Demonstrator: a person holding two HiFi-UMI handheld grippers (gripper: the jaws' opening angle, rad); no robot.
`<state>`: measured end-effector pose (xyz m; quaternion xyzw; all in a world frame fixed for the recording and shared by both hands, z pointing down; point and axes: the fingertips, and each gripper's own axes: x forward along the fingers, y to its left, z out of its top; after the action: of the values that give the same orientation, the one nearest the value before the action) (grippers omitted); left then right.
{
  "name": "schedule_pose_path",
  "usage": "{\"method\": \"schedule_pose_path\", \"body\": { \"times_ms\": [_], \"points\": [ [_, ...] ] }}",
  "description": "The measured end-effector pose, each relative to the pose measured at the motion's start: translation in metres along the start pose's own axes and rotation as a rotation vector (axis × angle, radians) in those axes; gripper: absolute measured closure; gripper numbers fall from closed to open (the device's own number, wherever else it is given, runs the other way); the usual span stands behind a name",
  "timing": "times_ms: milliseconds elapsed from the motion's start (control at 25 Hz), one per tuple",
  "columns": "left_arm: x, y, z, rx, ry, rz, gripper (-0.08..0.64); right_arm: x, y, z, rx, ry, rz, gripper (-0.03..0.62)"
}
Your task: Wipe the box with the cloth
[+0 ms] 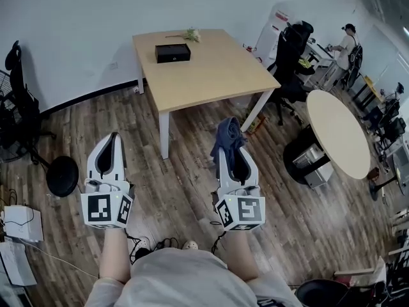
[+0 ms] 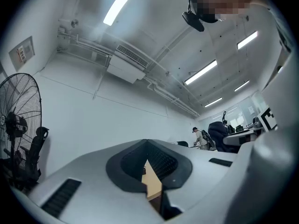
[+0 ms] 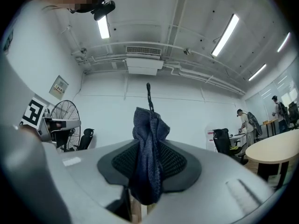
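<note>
Pinching a dark blue cloth point(image 3: 148, 141) between its pads, the right gripper point(image 3: 148, 166) was clamped shut on the fabric. The cloth bunched up past the tips, a thin loop stood above the bunch, and a fold hung down below the jaws. The left gripper point(image 2: 147, 161) was beside it at about the same height. Its jaws were drawn together at the tips with nothing between them. Only a thin sliver of wooden tabletop showed through the gap lower down.

Well ahead of both sets of tips stood a light wooden table point(image 1: 217, 75). The black box point(image 1: 172, 52) sat on its far side, nearer the left gripper's line than the right's and well apart from both grippers and the cloth. Just beyond the box lay a small pale sprig point(image 1: 190, 35).

Off to the right of the right gripper's tips was a round table point(image 1: 339, 133), with a black office chair point(image 1: 291, 56) past it. A standing fan point(image 2: 18, 120) was out to the left of the left gripper.
</note>
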<state>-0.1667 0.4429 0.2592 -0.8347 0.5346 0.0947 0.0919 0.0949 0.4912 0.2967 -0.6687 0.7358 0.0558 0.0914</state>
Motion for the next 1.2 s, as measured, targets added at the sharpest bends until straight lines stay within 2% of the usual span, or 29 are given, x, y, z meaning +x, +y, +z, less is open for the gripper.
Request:
{"method": "schedule_pose_path", "body": {
  "times_ms": [320,600,880,1200],
  "points": [
    [0.000,-0.040,0.000,0.003,-0.010,0.028,0.552,-0.011,-0.035,-0.001,0.023,0.002,0.052,0.454],
    [0.019,-0.055,-0.007,0.011,-0.009,0.027,0.552,0.002,-0.051,-0.008,0.040,0.002,0.074,0.454],
    [0.073,-0.038,-0.019,0.005,-0.019,0.008,0.552,0.054,-0.059,-0.018,0.033,0.001,0.068,0.454],
    [0.157,0.000,-0.035,-0.001,-0.030,-0.025,0.552,0.142,-0.068,-0.025,0.021,-0.018,0.037,0.454]
  ]
}}
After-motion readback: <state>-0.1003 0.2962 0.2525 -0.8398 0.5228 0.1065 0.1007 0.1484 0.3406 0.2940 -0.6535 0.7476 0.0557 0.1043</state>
